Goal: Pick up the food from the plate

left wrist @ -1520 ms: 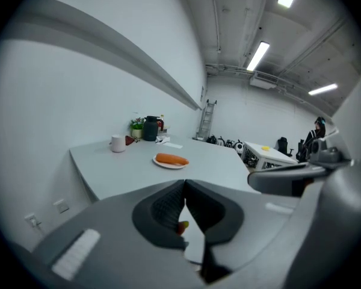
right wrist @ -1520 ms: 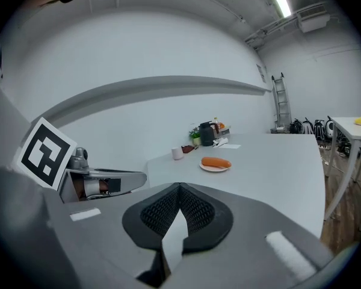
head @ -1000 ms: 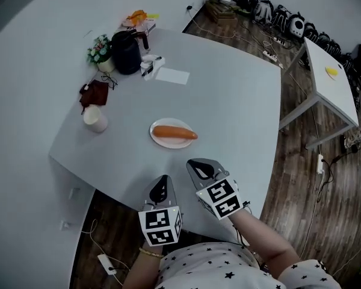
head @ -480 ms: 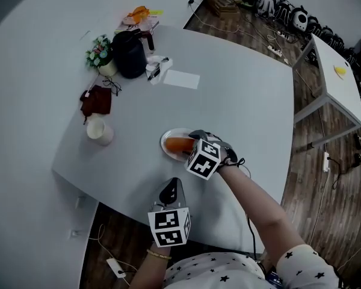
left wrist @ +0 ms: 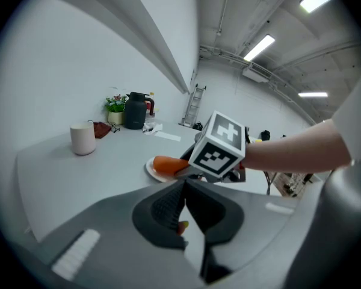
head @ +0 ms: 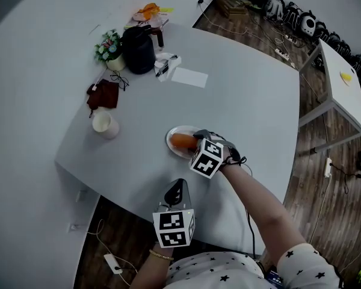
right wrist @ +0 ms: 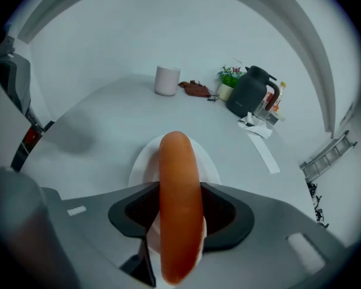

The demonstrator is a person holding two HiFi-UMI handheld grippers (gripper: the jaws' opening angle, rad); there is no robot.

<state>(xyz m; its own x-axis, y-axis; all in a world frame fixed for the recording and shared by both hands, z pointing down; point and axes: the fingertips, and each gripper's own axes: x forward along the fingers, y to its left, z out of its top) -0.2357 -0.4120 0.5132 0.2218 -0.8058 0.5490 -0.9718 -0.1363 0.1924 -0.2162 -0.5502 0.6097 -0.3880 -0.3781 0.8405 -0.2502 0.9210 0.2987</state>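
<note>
1. Sausage (right wrist: pixel 179 203): one long orange-brown sausage lies on the plate, running lengthwise away from the right gripper's camera, with its far end over the plate's middle.
2. Plate (head: pixel 175 130): small, round and white, resting on the near half of the table, toward the person's edge.
3. Right gripper (head: pixel 197 141): reached out over the plate, its jaws straddling the sausage. The jaws are closing, and in the right gripper view each pad meets a flank of the sausage with no gap showing. The sausage sits on the plate, not lifted.
4. Marker cube (head: pixel 206 158): the right gripper's cube stands just behind the plate on the person's side, with the bare forearm trailing back from it.
5. Left gripper (head: pixel 178 189): held back at the table's near edge, well apart from the plate. Its jaws are pressed together along a thin line and hold nothing.
6. Table (head: pixel 246 113): pale grey with a broad, curved outline.
7. White cup (head: pixel 105 124): stands upright to the left of the plate, apart from it.
8. Dark red cloth (head: pixel 103 94): lies crumpled just beyond the cup.
9. Dark jug (head: pixel 139 50): stands upright near the far corner, with a small potted plant (head: pixel 111 48) just beside it on the left.
10. White paper slip (head: pixel 189 77): lies flat to the right of the jug.
</note>
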